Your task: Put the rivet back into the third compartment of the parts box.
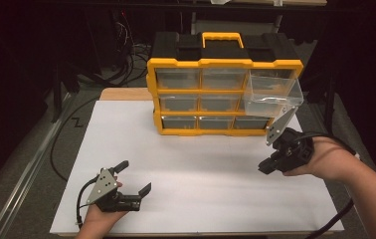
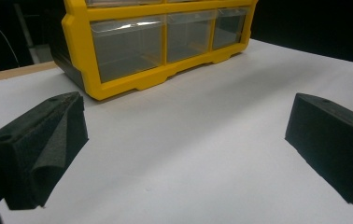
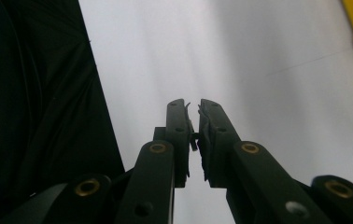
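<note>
With the clear drawer point(image 1: 273, 93) pulled half out of the organizer's point(image 1: 224, 87) top right slot and the clenched, empty right gripper point(image 1: 266, 167) just below, a knock could tip it out; left gripper point(image 1: 132, 178) rests released at near left

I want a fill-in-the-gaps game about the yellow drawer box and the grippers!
1. The drawer organizer has a yellow frame and a yellow ____ on top.
2. One clear drawer sticks out of the ____ row.
3. The left hand-held gripper has its jaws ____.
4. The right hand-held gripper has its jaws ____.

Missing words: handle; top; open; shut
</note>
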{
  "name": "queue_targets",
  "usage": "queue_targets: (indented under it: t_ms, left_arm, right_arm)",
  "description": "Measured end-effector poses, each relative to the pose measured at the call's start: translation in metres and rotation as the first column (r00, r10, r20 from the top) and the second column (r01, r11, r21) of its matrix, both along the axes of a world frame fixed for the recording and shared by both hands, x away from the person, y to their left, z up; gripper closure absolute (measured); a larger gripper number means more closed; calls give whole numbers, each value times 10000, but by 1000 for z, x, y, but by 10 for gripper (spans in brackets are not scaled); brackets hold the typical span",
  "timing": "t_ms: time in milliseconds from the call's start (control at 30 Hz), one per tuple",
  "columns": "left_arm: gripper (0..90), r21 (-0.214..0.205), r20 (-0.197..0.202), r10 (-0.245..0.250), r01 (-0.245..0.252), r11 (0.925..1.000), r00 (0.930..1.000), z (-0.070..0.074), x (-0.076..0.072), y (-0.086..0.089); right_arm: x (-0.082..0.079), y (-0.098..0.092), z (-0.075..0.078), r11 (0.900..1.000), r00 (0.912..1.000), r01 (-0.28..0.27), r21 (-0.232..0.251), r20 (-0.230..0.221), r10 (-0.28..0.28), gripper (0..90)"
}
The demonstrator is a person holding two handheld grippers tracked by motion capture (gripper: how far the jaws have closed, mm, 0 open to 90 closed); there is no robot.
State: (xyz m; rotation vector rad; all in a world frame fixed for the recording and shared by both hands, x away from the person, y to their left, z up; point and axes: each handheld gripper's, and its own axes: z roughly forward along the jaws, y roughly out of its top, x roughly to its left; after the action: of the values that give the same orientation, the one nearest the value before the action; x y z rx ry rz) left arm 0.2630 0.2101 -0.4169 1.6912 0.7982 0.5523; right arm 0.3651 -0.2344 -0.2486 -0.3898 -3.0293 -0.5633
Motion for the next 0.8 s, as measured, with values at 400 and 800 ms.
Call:
queue_targets:
  t_ms: [400,800]
  left_arm:
    - [4,35,17,-12,12,10000,10000,0,-1,1]
    - [4,-15,-6,5,-5,10000,10000,0,-1,1]
  right_arm:
    - [9,-12,55,9992,9982,382,63,450,-385,839]
    - [21,-17,103,9959,9922,904,-107,875,-891,839]
